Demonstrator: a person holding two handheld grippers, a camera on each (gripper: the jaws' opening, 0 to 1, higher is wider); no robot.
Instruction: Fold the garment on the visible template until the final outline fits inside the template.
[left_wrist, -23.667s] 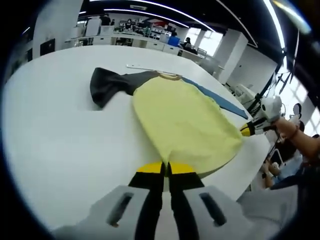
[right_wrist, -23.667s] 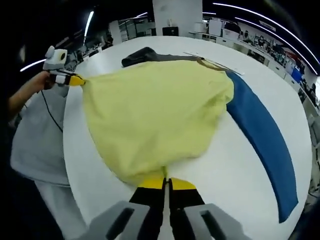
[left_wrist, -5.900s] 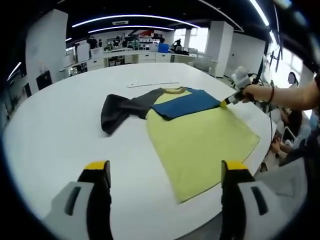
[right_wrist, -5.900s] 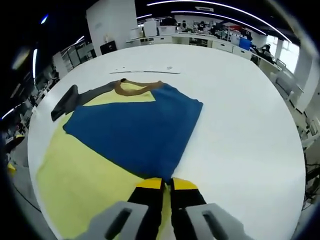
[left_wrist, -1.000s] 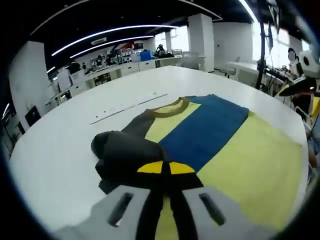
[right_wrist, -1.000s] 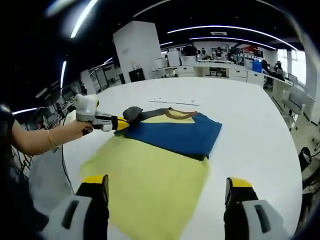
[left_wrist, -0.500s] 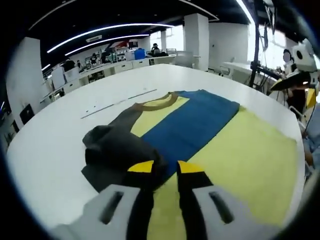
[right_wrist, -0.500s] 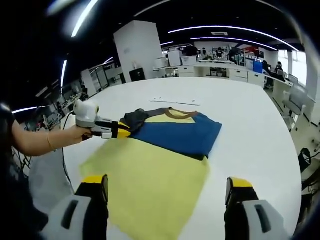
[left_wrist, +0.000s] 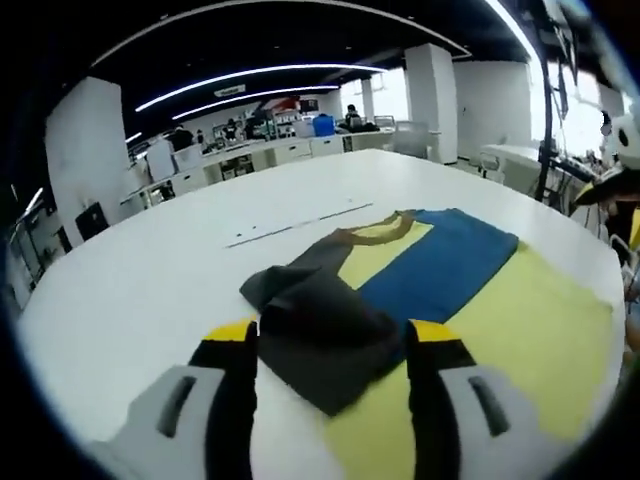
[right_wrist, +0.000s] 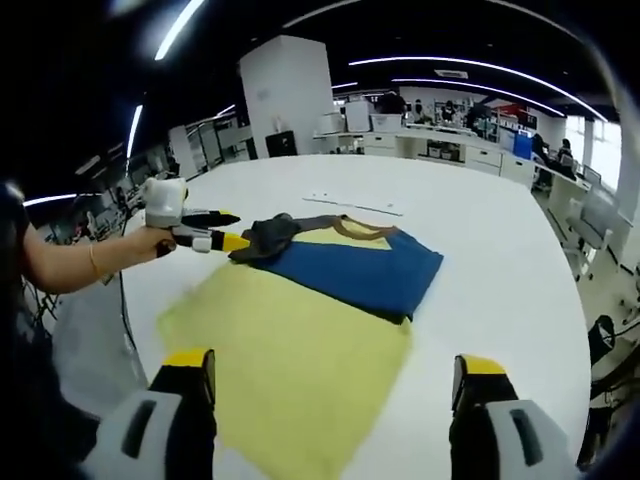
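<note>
In the left gripper view, our left gripper (left_wrist: 328, 350) has its 2 jaws spread wide, and the bunched dark grey sleeve (left_wrist: 315, 320) of the T-shirt (left_wrist: 470, 330) lies between them, gripped by neither. The T-shirt rests flat on the white table (left_wrist: 150, 270): its yellow body spreads to the right of the sleeve, a blue sleeve (left_wrist: 440, 270) is folded across the chest, and the brown collar (left_wrist: 385, 228) sits beyond the grey sleeve. A thin pale strip (left_wrist: 300, 222) lies on the table just past the collar.

In the right gripper view, our right gripper (right_wrist: 335, 375) hovers with both jaws far apart and nothing between them, above the near hem of the T-shirt (right_wrist: 290, 350). The blue sleeve (right_wrist: 360, 268) lies over the upper part of the yellow body, with the collar (right_wrist: 352, 228) behind it. The left gripper (right_wrist: 228, 240), held by a hand (right_wrist: 140, 245), reaches in from the left; its 2 yellow-tipped jaws stand apart, one tip at the edge of the grey sleeve (right_wrist: 268, 236).
</note>
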